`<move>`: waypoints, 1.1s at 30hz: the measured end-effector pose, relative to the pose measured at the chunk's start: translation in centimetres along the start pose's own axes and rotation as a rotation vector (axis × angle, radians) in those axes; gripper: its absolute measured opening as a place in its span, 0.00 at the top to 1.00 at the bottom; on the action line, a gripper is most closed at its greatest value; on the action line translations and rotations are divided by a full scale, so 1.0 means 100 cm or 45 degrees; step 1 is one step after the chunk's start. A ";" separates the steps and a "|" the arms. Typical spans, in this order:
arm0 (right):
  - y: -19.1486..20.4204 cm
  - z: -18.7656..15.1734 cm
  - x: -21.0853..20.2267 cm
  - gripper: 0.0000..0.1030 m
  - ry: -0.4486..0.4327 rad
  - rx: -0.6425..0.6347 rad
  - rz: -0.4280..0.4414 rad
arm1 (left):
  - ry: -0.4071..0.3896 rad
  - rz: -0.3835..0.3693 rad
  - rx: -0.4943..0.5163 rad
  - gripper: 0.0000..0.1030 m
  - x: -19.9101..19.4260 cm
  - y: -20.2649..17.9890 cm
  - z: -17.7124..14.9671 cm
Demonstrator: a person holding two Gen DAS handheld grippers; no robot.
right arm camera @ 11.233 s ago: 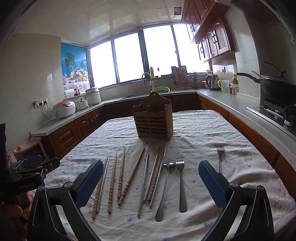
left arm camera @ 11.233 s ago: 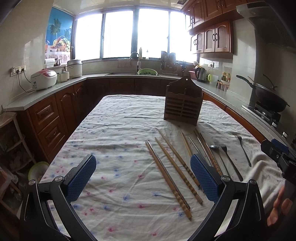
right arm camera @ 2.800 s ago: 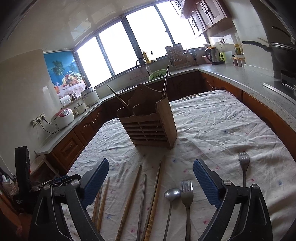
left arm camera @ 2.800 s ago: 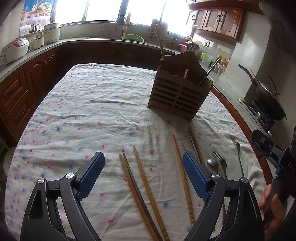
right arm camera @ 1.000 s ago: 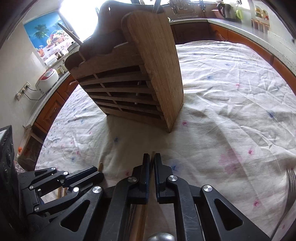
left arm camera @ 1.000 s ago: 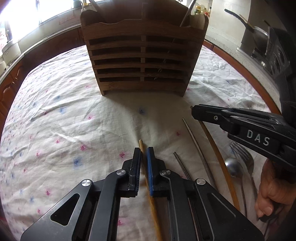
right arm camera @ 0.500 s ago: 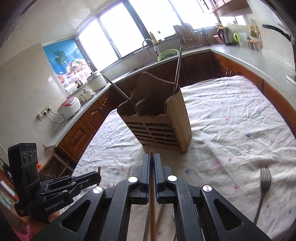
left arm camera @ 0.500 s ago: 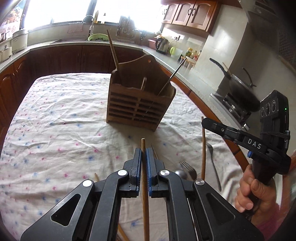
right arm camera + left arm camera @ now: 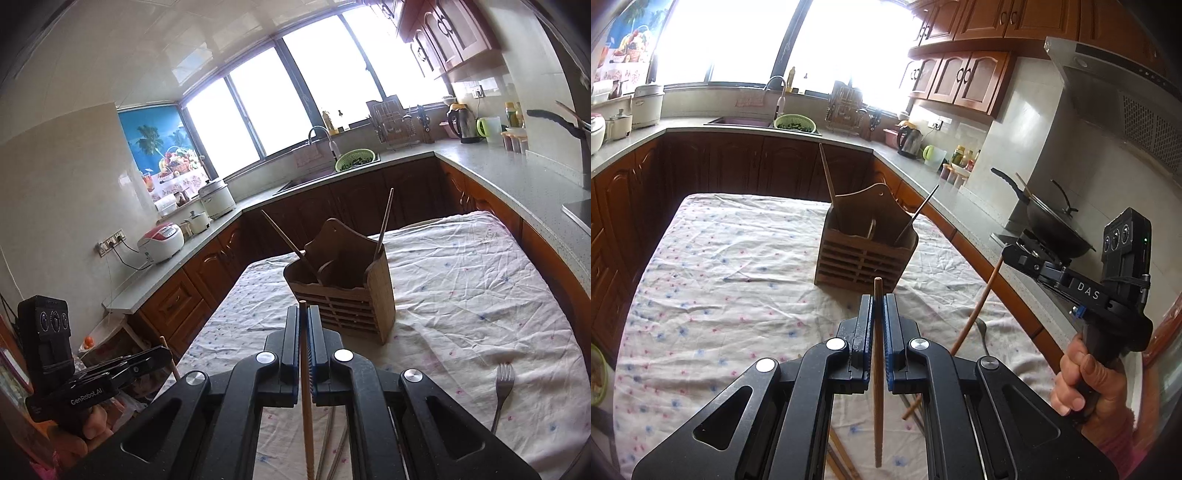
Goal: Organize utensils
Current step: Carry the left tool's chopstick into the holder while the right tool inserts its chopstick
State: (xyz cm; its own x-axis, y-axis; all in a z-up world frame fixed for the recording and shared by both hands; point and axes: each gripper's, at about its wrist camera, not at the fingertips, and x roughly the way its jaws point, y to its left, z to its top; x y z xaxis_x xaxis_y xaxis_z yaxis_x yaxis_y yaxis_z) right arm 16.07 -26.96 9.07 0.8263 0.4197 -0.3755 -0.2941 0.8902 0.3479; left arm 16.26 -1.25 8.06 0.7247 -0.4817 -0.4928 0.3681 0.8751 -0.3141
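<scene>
A wooden slatted utensil holder (image 9: 866, 243) (image 9: 345, 295) stands on the cloth-covered table with two chopsticks leaning in it. My left gripper (image 9: 875, 302) is shut on a wooden chopstick (image 9: 877, 387), held high above the table in front of the holder. My right gripper (image 9: 303, 314) is shut on another wooden chopstick (image 9: 306, 406), also raised. The right gripper shows in the left wrist view (image 9: 1006, 254) with its chopstick (image 9: 975, 314) hanging down. The left gripper shows at the left of the right wrist view (image 9: 162, 352).
A fork (image 9: 503, 387) lies on the floral tablecloth (image 9: 720, 277) at the right. More chopsticks (image 9: 842, 458) lie below my grippers. Counters ring the table; a wok (image 9: 1056, 229) sits on the stove at the right, a sink (image 9: 746, 120) at the back.
Both grippers have risen higher above the table with their chopsticks. The holder now looks smaller and farther below.
</scene>
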 end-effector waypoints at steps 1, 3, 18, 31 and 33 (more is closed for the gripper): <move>0.002 0.001 -0.002 0.97 -0.009 -0.007 0.001 | -0.012 0.000 -0.002 0.96 -0.003 0.001 0.000; 0.006 0.003 -0.005 0.97 -0.029 -0.024 -0.003 | -0.028 0.006 -0.006 0.96 -0.007 0.003 0.002; 0.009 0.019 -0.013 0.97 -0.120 -0.037 -0.025 | -0.181 0.038 -0.002 0.96 -0.021 0.005 0.029; 0.003 0.064 -0.015 0.97 -0.276 -0.062 -0.088 | -0.413 0.077 0.027 0.96 -0.017 0.003 0.091; 0.003 0.075 -0.016 0.97 -0.313 -0.073 -0.101 | -0.445 0.089 0.037 0.96 -0.011 0.001 0.106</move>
State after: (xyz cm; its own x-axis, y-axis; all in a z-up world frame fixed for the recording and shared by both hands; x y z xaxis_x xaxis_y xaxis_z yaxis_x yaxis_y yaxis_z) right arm 18.29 -28.71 16.19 0.9378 0.2987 -0.1772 -0.2445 0.9301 0.2741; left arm 21.65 -0.09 17.16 0.9022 -0.3804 -0.2035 0.3236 0.9087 -0.2638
